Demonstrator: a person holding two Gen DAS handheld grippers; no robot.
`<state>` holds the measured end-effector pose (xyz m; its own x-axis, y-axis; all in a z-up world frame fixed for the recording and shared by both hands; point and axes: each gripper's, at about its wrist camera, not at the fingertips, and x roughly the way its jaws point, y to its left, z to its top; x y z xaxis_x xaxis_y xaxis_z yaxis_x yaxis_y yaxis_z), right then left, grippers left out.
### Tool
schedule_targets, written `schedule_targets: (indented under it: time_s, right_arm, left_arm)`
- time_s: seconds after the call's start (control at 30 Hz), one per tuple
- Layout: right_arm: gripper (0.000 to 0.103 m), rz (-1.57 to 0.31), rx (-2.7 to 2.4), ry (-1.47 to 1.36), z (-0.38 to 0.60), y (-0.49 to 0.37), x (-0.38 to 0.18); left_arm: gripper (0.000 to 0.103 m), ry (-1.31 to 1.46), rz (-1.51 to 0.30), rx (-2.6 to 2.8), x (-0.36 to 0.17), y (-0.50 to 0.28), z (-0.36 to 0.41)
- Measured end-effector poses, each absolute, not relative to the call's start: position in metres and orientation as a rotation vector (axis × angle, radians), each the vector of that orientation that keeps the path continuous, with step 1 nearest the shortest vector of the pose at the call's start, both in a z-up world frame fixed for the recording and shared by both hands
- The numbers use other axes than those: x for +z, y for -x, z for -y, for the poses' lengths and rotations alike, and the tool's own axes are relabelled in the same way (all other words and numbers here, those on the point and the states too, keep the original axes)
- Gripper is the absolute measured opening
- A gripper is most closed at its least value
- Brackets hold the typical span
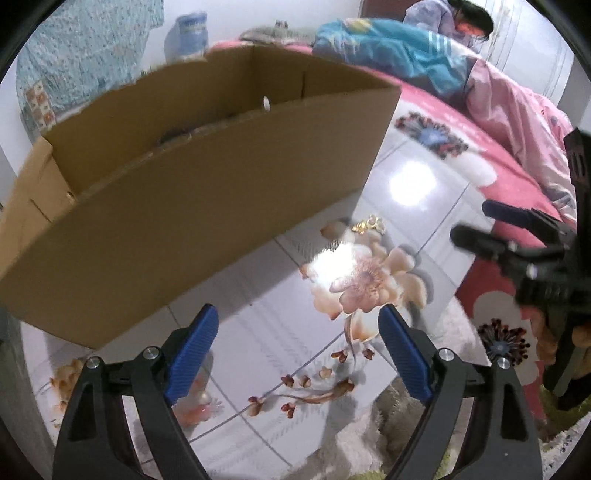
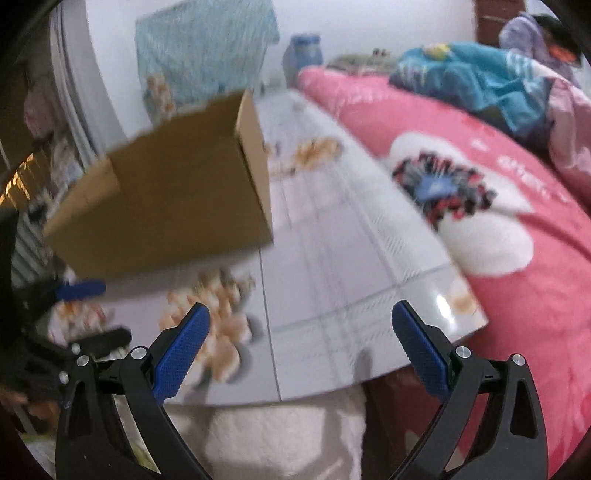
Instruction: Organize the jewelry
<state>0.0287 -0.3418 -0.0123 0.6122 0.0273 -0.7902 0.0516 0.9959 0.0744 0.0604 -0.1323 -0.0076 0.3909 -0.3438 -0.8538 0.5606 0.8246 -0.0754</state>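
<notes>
A small gold piece of jewelry [image 1: 369, 224] lies on the glossy flower-printed table [image 1: 406, 155], just right of an open cardboard box [image 1: 192, 206]. My left gripper [image 1: 297, 325] is open and empty, above the table in front of the box. My right gripper [image 1: 469, 221] shows at the right edge of the left wrist view, open, near the jewelry. In the blurred right wrist view the right gripper [image 2: 301, 323] is open and empty over the table [image 2: 351, 258], with the box [image 2: 170, 206] to the left and the left gripper [image 2: 96, 314] at the left edge.
A bed with a pink flowered cover [image 1: 491, 158] runs along the table's right side, with a blue and pink quilt [image 1: 406, 51] and a person [image 1: 465, 18] lying on it. A white fluffy seat [image 2: 280, 435] sits below the table's near edge.
</notes>
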Motion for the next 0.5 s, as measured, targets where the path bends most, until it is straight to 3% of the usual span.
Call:
schedule_targets:
  time_s: [0.5]
  right_arm:
    - [0.095,-1.017,-0.025,0.152,0.32,-0.056,-0.044]
  left_arm:
    - [0.097,-0.298,-1.06,-0.471,-0.038,-0.077,0.146]
